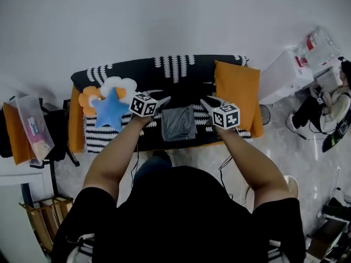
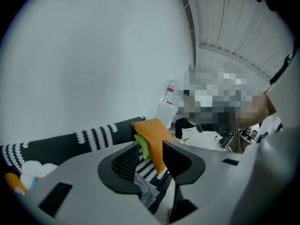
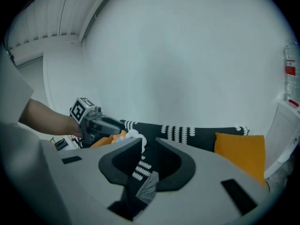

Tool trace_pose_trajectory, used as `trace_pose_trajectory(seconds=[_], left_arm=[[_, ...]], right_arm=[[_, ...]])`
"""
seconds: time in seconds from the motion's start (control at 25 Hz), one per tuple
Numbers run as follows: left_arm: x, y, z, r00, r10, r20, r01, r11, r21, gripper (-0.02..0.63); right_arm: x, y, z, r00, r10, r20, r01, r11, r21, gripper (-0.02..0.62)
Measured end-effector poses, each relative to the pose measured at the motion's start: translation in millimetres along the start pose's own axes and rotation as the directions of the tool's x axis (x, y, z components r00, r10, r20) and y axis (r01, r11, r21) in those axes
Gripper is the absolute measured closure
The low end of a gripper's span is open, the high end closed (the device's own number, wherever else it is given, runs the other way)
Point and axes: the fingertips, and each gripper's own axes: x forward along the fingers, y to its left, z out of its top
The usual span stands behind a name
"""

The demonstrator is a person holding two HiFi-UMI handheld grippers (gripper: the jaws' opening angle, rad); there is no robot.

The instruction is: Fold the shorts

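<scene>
Because soft, light and limp, best pinched at the waistband corners or a folded edge: shorts [image 1: 178,123], lying as a grey bundle mid-sofa [image 1: 137,70]. Left gripper [image 1: 163,98] and right gripper [image 1: 205,102] above, jaws spread, pinching nothing.

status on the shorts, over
Left gripper and right gripper open, empty. Shorts lie folded on the sofa between them. Nothing on top; orange cushion off to the side.

grey shorts [image 1: 178,123], folded into compact rectangle, lying flat on black-white patterned sofa seat [image 1: 101,139]
</scene>
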Motion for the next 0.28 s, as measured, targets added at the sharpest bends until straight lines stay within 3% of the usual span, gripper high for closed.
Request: trace_pose_trajectory(seconds=[0.28], left_arm=[[-28.0,-12.6,32.7,0.998,0.015,0.061,-0.016,1.0,0.024,0.437]], right_arm=[[-28.8,-14.9,18.6,0.998,-0.054,0.025,0.053,0.998,0.02,0.506]])
